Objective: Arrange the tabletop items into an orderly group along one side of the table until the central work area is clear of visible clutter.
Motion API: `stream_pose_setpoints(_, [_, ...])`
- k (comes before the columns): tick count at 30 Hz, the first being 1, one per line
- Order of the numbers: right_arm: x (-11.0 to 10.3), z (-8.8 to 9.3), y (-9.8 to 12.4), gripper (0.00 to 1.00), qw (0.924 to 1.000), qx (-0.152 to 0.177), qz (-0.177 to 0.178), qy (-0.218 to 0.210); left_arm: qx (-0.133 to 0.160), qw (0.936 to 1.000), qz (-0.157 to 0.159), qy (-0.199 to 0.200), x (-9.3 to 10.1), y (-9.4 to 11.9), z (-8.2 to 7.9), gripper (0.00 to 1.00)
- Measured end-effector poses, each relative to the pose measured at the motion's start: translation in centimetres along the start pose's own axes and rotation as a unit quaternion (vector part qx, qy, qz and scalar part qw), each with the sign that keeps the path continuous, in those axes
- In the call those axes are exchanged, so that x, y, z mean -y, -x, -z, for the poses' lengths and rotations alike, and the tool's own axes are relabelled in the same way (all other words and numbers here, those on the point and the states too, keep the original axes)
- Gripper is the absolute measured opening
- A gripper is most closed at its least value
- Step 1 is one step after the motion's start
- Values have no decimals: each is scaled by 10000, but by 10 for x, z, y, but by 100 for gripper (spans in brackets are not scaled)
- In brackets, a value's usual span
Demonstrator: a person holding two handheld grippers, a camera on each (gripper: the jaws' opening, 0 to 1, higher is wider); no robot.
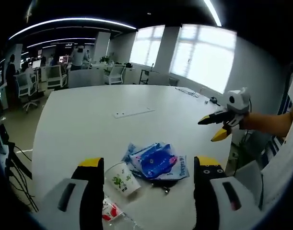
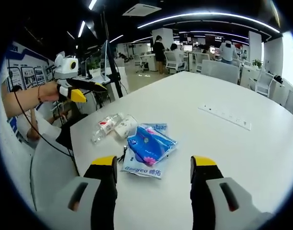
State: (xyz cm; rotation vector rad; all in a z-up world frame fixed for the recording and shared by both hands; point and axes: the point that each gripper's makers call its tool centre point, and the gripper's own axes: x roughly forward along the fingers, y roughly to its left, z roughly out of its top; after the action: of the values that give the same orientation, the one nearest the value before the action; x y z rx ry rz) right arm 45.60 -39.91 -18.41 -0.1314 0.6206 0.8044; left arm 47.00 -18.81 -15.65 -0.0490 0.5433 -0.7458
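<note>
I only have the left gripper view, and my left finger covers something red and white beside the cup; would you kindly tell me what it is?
Observer: It is a clear plastic bottle with a red-and-white label, lying on its side.
Operator: Thank you. Where does it lie relative to the cup?
Observer: The right gripper view shows it close alongside the paper cup, on the side away from the blue packets; whether they touch, I cannot tell.
</note>
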Motion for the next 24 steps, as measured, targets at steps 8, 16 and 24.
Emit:
stream_pose_setpoints(8, [5, 0, -10, 58, 9999, 8, 40, -114, -36, 10000, 19, -25, 1, -17, 0, 72])
stream_pose_setpoints(16, [7, 1, -21, 54, 9998, -31, 80, -169, -210, 9998, 34, -36, 4, -37, 10, 67])
stream_pose_setpoints(24, [8, 5, -31, 52, 9996, -80, 77, -245, -330, 9994, 16, -54, 3, -49, 15, 60])
